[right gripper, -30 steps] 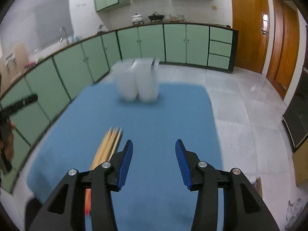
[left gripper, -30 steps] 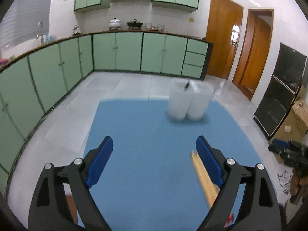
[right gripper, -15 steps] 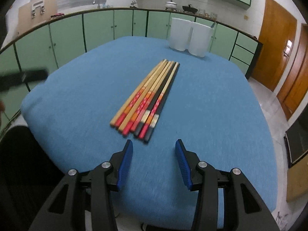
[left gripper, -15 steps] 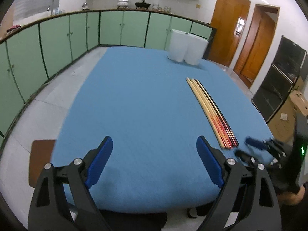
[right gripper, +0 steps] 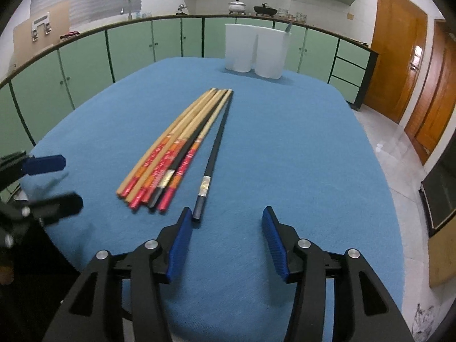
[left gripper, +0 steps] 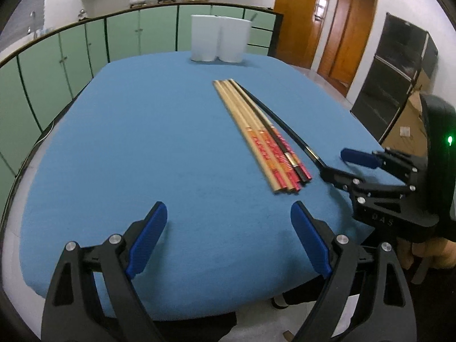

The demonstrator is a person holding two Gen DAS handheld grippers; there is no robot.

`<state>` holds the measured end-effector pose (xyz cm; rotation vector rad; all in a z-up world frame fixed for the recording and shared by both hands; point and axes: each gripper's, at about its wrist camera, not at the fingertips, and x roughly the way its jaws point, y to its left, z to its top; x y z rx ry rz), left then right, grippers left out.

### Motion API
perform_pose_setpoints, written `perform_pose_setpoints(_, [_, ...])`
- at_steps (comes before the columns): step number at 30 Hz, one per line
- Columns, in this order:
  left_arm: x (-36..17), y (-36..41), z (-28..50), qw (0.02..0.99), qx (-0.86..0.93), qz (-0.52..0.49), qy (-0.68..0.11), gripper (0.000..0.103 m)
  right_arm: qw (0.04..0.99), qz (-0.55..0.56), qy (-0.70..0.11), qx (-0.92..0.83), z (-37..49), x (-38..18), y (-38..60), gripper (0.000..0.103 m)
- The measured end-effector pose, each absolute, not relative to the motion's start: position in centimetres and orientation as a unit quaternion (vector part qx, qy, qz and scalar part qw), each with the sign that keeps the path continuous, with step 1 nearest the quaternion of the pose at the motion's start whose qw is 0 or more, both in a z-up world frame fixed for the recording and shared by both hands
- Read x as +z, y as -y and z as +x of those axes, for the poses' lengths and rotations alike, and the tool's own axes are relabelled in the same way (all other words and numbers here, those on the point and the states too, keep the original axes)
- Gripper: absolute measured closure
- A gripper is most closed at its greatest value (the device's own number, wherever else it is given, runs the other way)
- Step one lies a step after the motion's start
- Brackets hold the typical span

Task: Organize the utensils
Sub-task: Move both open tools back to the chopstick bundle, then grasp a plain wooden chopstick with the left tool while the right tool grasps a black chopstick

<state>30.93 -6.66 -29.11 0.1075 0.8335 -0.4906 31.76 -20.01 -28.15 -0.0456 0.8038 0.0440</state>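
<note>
Several wooden chopsticks with red ends [left gripper: 256, 134] [right gripper: 171, 154] lie side by side on the blue table [left gripper: 142, 142] [right gripper: 285, 148]. One black chopstick [right gripper: 212, 156] [left gripper: 282, 125] lies a little apart on their right. My right gripper [right gripper: 225, 230] is open, its left fingertip [right gripper: 182, 228] beside the black chopstick's near end; it also shows in the left wrist view [left gripper: 339, 165]. My left gripper [left gripper: 228, 233] is open and empty over the near table edge. A white two-part utensil holder [left gripper: 219, 41] [right gripper: 256, 50] stands at the far edge.
Green cabinets [right gripper: 85, 62] curve around behind and left of the table. Wooden doors [left gripper: 302, 17] and a black cabinet [left gripper: 399, 79] stand to the right. Tiled floor [right gripper: 393, 131] lies beyond the right table edge.
Both grippers have drawn back from near the holder to the near table edge. The black chopstick now lies apart from the bundle, with the right gripper at its near end.
</note>
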Motion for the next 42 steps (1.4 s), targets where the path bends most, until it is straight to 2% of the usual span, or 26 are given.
perform_pose_setpoints(1, [-29.3, 7.1, 31.1, 0.884, -0.233, 0.058, -0.402, 0.017, 0.920, -0.019, -0.391, 0.021, 31.9, -28.2, 20.3, 0.053])
perform_pose_setpoints(5, [-30.1, 8.1, 31.9, 0.881, -0.227, 0.064, -0.411, 0.017, 0.919, -0.004, -0.392, 0.028, 32.4, -28.1, 21.6, 0.069])
perform_pose_setpoints(13, [-30.5, 9.2, 31.9, 0.892, -0.197, 0.083, -0.398, 0.017, 0.920, 0.015, -0.392, 0.022, 32.5, -28.3, 23.3, 0.069])
perform_pose_setpoints(16, [-30.3, 8.8, 31.8, 0.898, -0.184, 0.079, -0.393, 0.026, 0.920, 0.012, -0.390, 0.020, 32.4, -28.3, 23.2, 0.067])
perform_pose_setpoints(22, [-29.9, 8.8, 32.1, 0.897, -0.197, 0.073, -0.388, 0.032, 0.923, 0.009, -0.385, 0.020, 32.1, -28.4, 22.7, 0.067])
perform_pose_setpoints(24, [-29.9, 9.1, 32.3, 0.901, -0.190, 0.077, -0.381, 0.038, 0.924, 0.006, -0.383, 0.019, 32.3, -28.4, 22.5, 0.067])
perform_pose_setpoints(25, [-29.9, 9.2, 32.4, 0.905, -0.183, 0.077, -0.376, 0.048, 0.924, 0.009, -0.383, 0.019, 32.3, -28.4, 22.4, 0.070])
perform_pose_setpoints(26, [-29.9, 9.2, 32.6, 0.908, -0.174, 0.074, -0.373, 0.058, 0.924, 0.011, -0.383, 0.018, 32.5, -28.3, 22.4, 0.076])
perform_pose_setpoints(27, [-29.9, 9.2, 32.9, 0.910, -0.168, 0.070, -0.372, 0.063, 0.924, 0.012, -0.382, 0.017, 32.4, -28.3, 22.3, 0.081])
perform_pose_setpoints(28, [-29.8, 9.1, 33.1, 0.912, -0.159, 0.064, -0.372, 0.072, 0.925, 0.009, -0.380, 0.013, 32.4, -28.4, 21.9, 0.091])
perform_pose_setpoints(29, [-29.8, 8.9, 33.3, 0.915, -0.149, 0.055, -0.372, 0.078, 0.926, 0.007, -0.378, 0.008, 32.3, -28.4, 21.6, 0.095])
perform_pose_setpoints(31, [-29.7, 8.4, 33.5, 0.919, -0.131, 0.042, -0.371, 0.089, 0.929, 0.003, -0.370, -0.022, 32.0, -28.4, 21.0, 0.094])
perform_pose_setpoints(32, [-29.7, 8.2, 33.5, 0.920, -0.124, 0.038, -0.370, 0.092, 0.929, 0.007, -0.368, -0.033, 31.8, -28.5, 20.9, 0.095])
perform_pose_setpoints(38, [-29.6, 7.2, 33.2, 0.924, -0.097, 0.027, -0.369, 0.092, 0.927, 0.020, -0.363, -0.092, 30.9, -28.5, 21.0, 0.095])
perform_pose_setpoints(42, [-29.4, 7.1, 33.6, 0.919, -0.119, 0.037, -0.375, 0.086, 0.928, 0.014, -0.367, -0.064, 30.7, -28.4, 21.0, 0.095])
